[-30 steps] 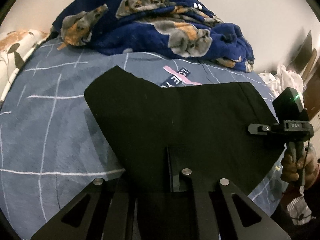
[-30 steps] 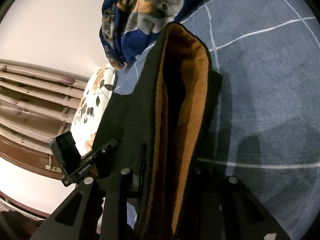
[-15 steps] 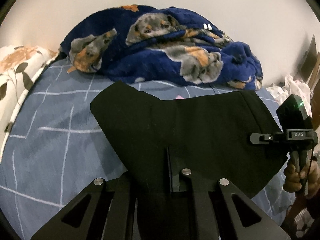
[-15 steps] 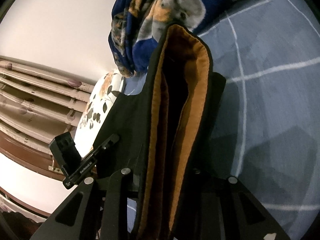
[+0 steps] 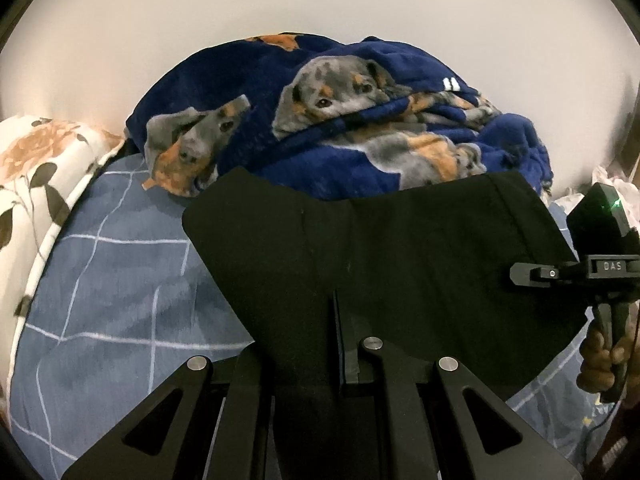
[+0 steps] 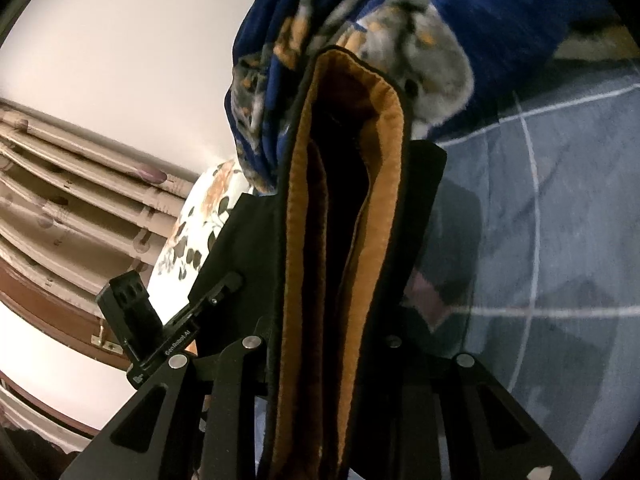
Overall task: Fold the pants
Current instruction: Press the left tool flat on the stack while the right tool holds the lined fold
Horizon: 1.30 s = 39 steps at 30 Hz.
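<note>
Mid-fold: both claws, left claw [image 5: 316, 364] and right claw [image 6: 328, 360], gripped the pants [image 5: 400, 260] edge above the bed [image 5: 120, 280]. Next, lay it down flat and even.

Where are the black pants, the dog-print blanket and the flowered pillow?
black pants [image 5: 400, 264], left wrist view, flat outer cloth.
dog-print blanket [image 5: 340, 128], left wrist view, heaped middle.
flowered pillow [image 5: 36, 176], left wrist view, its top.

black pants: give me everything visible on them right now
The pants are black outside, with a fuzzy orange-brown lining showing at the open edge. They look thick and soft. Lifted and spread between the left gripper and right gripper, both clamped on the cloth, they hang over the blue grid bedsheet, before the dog-print blanket.
</note>
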### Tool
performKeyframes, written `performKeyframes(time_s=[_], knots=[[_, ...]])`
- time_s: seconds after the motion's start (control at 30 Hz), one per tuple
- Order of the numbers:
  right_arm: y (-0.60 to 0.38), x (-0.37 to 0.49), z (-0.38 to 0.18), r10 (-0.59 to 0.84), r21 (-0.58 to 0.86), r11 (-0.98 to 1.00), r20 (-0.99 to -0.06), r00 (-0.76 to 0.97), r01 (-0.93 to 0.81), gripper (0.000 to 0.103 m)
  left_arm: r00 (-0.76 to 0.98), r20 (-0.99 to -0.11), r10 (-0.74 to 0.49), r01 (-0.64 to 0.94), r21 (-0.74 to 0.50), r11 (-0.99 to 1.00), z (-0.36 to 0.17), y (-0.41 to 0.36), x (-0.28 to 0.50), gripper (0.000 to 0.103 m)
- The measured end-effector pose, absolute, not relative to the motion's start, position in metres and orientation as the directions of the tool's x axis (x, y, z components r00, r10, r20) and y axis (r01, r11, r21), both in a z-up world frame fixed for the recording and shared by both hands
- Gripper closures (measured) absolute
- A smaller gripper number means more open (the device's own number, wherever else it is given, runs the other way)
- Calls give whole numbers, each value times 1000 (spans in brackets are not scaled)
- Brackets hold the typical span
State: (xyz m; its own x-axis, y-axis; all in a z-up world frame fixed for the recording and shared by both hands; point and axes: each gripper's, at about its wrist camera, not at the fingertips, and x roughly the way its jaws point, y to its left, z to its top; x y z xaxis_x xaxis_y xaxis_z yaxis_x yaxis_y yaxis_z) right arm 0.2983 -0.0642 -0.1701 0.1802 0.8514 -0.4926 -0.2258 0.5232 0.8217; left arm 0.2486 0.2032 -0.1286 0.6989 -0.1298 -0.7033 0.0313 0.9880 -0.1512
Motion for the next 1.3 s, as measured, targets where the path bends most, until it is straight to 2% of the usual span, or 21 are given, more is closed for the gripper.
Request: performKeyframes(time_s=[0.43, 0.8, 1.3], knots=[[-73, 314, -182, 859, 839, 507, -472, 199, -199, 79, 692, -716, -92, 15, -113, 993, -139, 206, 276, 94], [-80, 318, -194, 837, 825, 540, -505, 210, -167, 79, 666, -743, -73, -19, -114, 993, -161, 213, 281, 92], [-77, 317, -194, 812, 800, 576, -535, 234, -170, 79, 678, -734, -39, -39, -90, 995, -167, 211, 278, 89]])
